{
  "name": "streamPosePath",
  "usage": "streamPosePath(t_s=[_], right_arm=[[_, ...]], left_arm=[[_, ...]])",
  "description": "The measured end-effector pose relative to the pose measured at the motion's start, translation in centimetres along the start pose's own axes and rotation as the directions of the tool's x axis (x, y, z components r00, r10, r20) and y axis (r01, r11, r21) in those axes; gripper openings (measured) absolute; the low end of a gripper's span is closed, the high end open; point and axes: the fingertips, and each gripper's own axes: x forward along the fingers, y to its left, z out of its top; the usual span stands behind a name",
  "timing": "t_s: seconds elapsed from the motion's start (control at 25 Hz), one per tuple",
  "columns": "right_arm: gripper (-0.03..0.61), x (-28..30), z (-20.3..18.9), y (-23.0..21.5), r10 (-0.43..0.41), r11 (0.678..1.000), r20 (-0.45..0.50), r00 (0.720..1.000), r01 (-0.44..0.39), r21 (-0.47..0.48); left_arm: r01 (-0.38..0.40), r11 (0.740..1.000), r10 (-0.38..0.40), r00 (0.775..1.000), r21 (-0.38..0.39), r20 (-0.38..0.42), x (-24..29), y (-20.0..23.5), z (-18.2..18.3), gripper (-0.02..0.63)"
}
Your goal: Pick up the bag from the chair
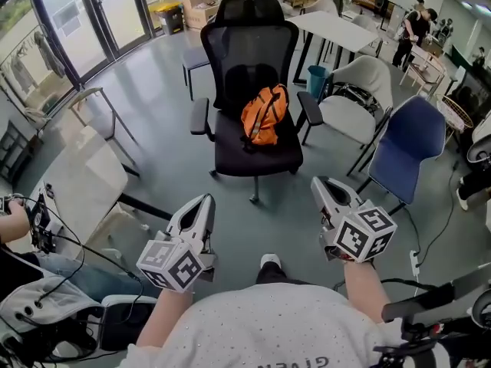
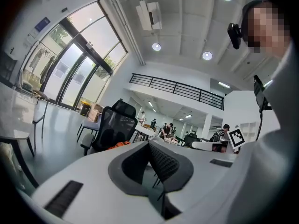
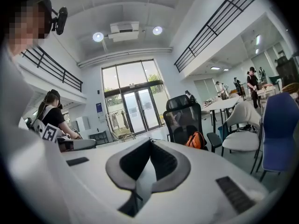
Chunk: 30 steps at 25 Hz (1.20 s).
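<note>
An orange bag leans upright against the backrest on the seat of a black office chair in the middle of the floor. Both grippers are held low in front of the person, well short of the chair and touching nothing. My left gripper points at the chair from the lower left, jaws together and empty. My right gripper sits at the lower right, also shut and empty. The left gripper view has its tips closed, with a sliver of the bag beyond. In the right gripper view the bag shows past the shut tips.
A blue chair and a white chair stand right of the office chair, with a teal bin and a white table behind. A metal frame stands at the left. People are at the far right.
</note>
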Motion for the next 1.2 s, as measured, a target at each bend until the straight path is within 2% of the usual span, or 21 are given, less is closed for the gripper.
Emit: streamPosePath(t_s=[0.48, 0.68, 0.96, 1.12, 1.2], right_arm=[[0.003, 9.2, 6.1, -9.6, 0.054, 0.996, 0.003, 0.999, -0.054, -0.070], [0.003, 11.2, 5.8, -13.2, 0.056, 0.996, -0.036, 0.998, -0.059, -0.062], [0.003, 14.0, 4.6, -16.4, 0.077, 0.997, -0.071, 0.994, -0.077, 0.006], [0.003, 15.5, 3.3, -17.7, 0.080, 0.994, -0.095, 0.992, -0.073, 0.078], [0.004, 15.9, 2.7, -18.4, 0.071, 0.995, -0.107, 0.992, -0.063, 0.080]], left_arm=[[-0.081, 0.997, 0.081, 0.997, -0.019, 0.014, 13.2, 3.0, 2.7, 0.006], [-0.089, 0.996, 0.089, 0.996, -0.019, 0.001, 17.6, 3.2, 1.9, 0.006], [-0.092, 0.996, 0.092, 0.993, 0.003, -0.077, 21.3, 2.6, -0.1, 0.006], [-0.098, 0.995, 0.094, 0.989, -0.027, -0.118, 22.7, 3.3, -1.1, 0.006], [-0.093, 0.995, 0.087, 0.988, -0.045, -0.130, 23.7, 3.6, -1.4, 0.006]])
